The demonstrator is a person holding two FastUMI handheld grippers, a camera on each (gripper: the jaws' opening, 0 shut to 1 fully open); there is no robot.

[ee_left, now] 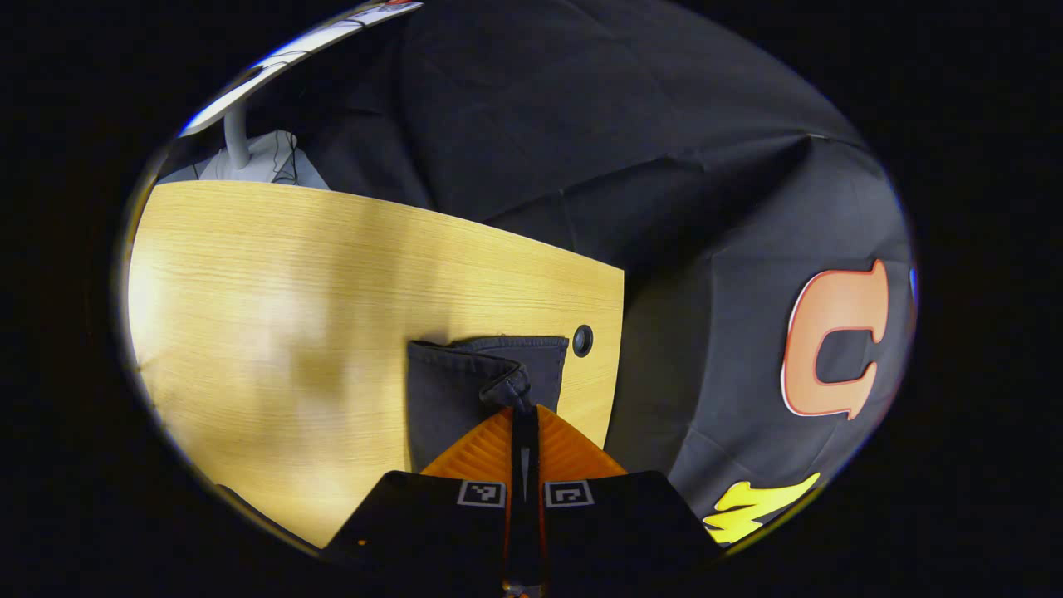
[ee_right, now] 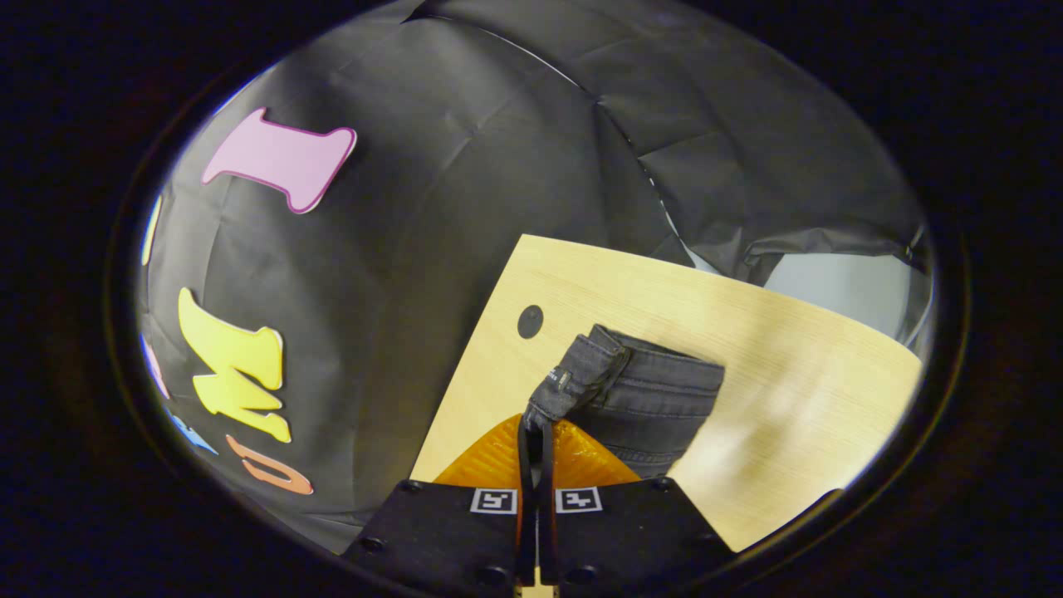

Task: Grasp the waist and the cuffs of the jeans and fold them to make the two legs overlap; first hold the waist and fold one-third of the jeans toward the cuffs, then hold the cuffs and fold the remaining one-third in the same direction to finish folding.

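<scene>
Two tongs pressed together on dark denim: left tongs (ee_left: 523, 415) pinching hem edge of jeans (ee_left: 465, 390), right tongs (ee_right: 536, 428) pinching waistband. Jeans lie near desk (ee_left: 291, 316) corner. Fabric soft, fairly heavy, droops; grip thick seams.

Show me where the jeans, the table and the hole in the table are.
jeans (ee_right: 656, 403): right gripper view, flat denim panel.
table (ee_left: 274, 282): left gripper view, bare wooden top.
hole (ee_left: 583, 340): left gripper view, its dark centre.

place: recording booth; evidence: black cloth wall (ee_left: 581, 124) draped around; wooden desk (ee_left: 274, 332) with cable hole (ee_left: 583, 340)
</scene>
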